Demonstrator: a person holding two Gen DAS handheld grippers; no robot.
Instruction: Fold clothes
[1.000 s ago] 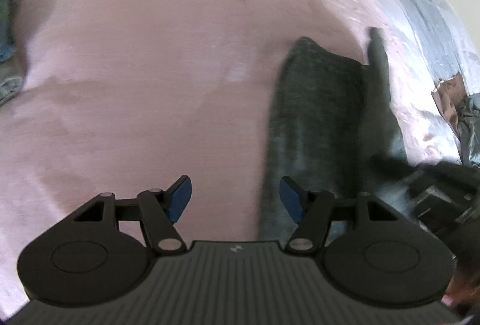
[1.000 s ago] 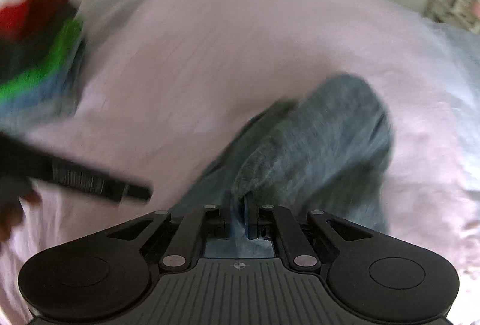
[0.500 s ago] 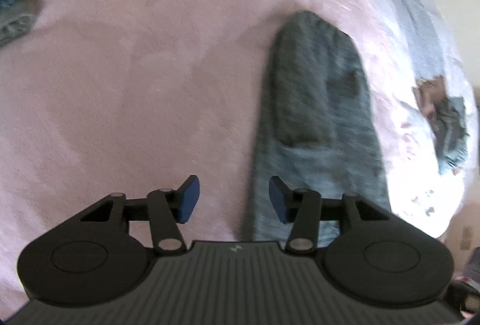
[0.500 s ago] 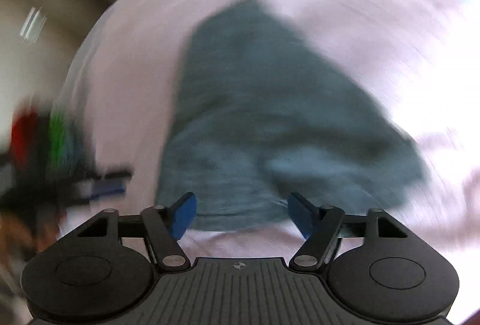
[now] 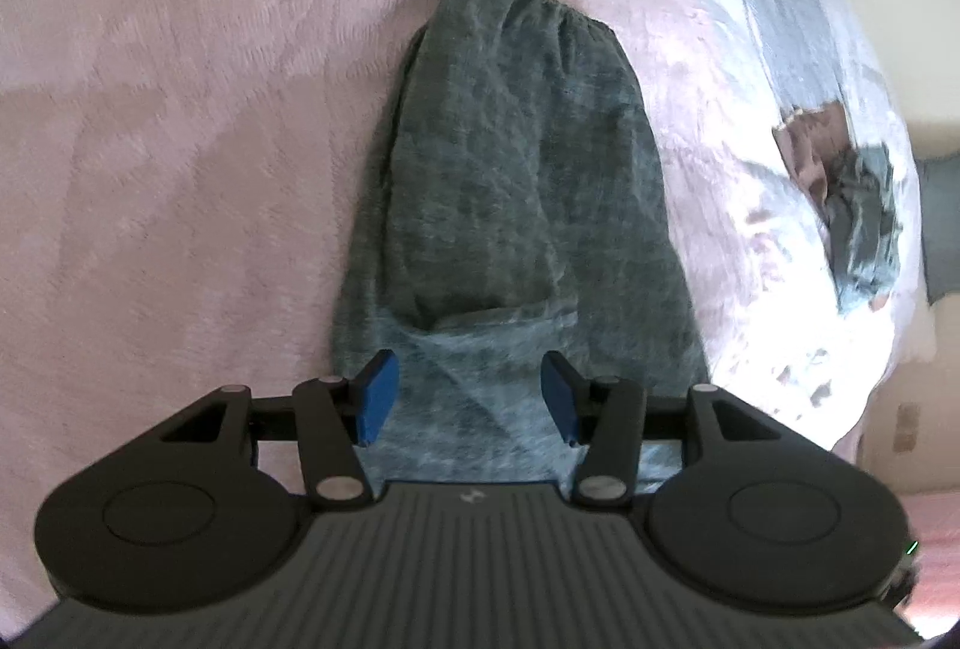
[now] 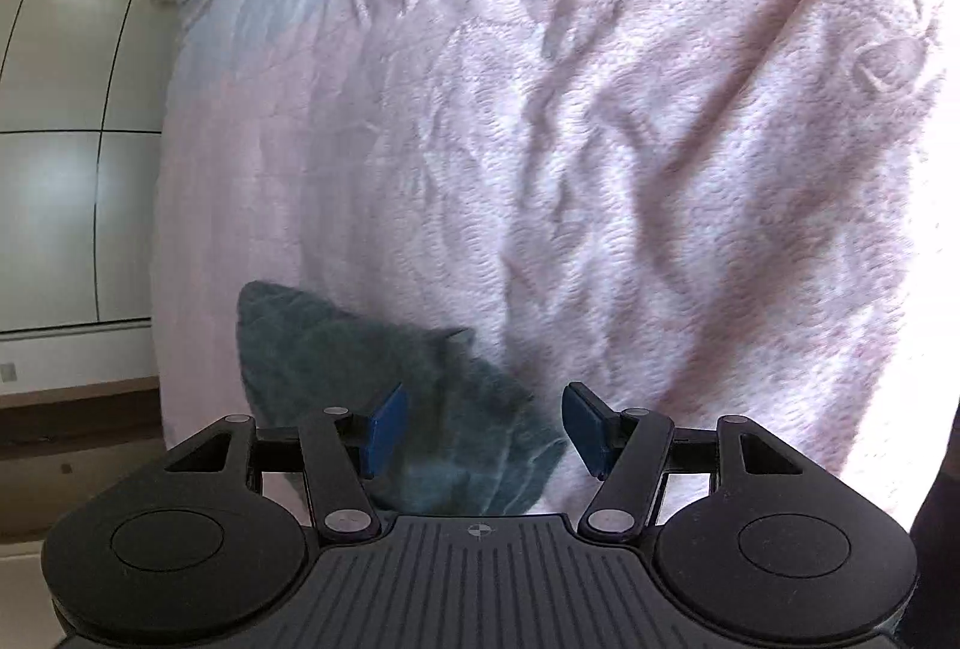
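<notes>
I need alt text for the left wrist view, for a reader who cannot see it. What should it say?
A folded grey-green garment lies flat on a pink blanket. The left gripper hovers over its near end, blue fingers apart and holding nothing. A small crumpled pile of clothes sits at the right edge.

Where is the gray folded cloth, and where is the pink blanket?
gray folded cloth (image 5: 516,181), left wrist view, middle of its top layer
pink blanket (image 5: 198,121), left wrist view, bare patch beside the cloth

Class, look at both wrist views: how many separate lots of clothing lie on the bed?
2: a folded grey-green garment on the pink blanket, and a crumpled pile near the bed's far right edge. Others may lie out of view.
</notes>
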